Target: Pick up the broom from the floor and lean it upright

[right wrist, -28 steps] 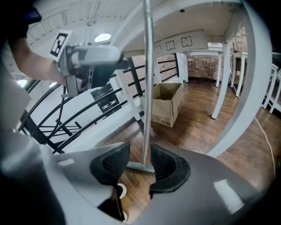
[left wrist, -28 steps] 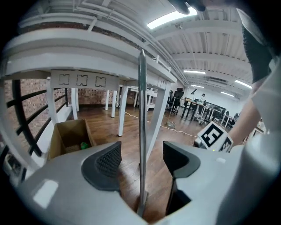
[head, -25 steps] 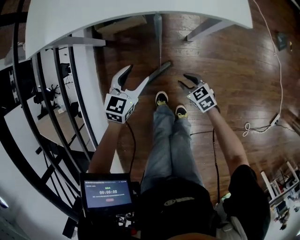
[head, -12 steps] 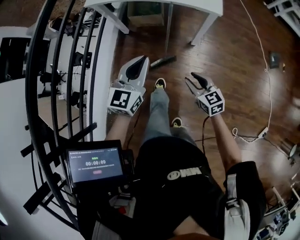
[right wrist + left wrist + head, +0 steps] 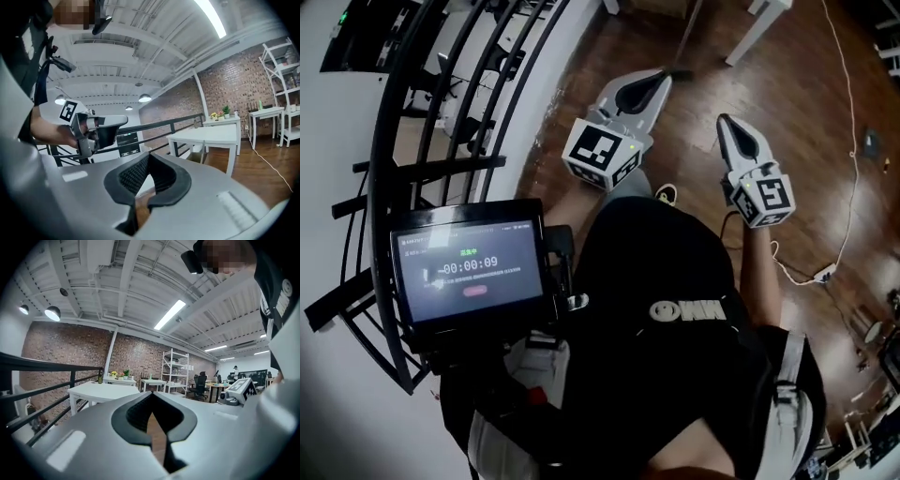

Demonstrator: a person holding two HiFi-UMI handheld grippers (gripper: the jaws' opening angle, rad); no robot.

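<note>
The broom (image 5: pixel 689 34) lies on the wooden floor at the top of the head view; its thin handle runs toward the white table, and its dark head is partly hidden behind my left gripper. The left gripper (image 5: pixel 664 75) is raised in front of the person, jaws together and empty. To its right, my right gripper (image 5: pixel 724 120) is raised too, shut on nothing. The left gripper view looks level over the closed jaws (image 5: pixel 151 401) into the room. The right gripper view shows its closed jaws (image 5: pixel 146 158) and the left gripper (image 5: pixel 93 127) beyond. Neither gripper touches the broom.
A black metal railing (image 5: pixel 441 112) runs along the left. White table (image 5: pixel 101 392) (image 5: pixel 211 136) stands ahead, its legs (image 5: pixel 759 28) near the broom. A white cable (image 5: pixel 844 187) trails over the floor at right. A tablet (image 5: pixel 469 267) hangs at the person's chest.
Both grippers rose from near the floor to chest height and turned level. The left jaws shut first, then the right. The broom stayed on the floor, and the head view swung left.
</note>
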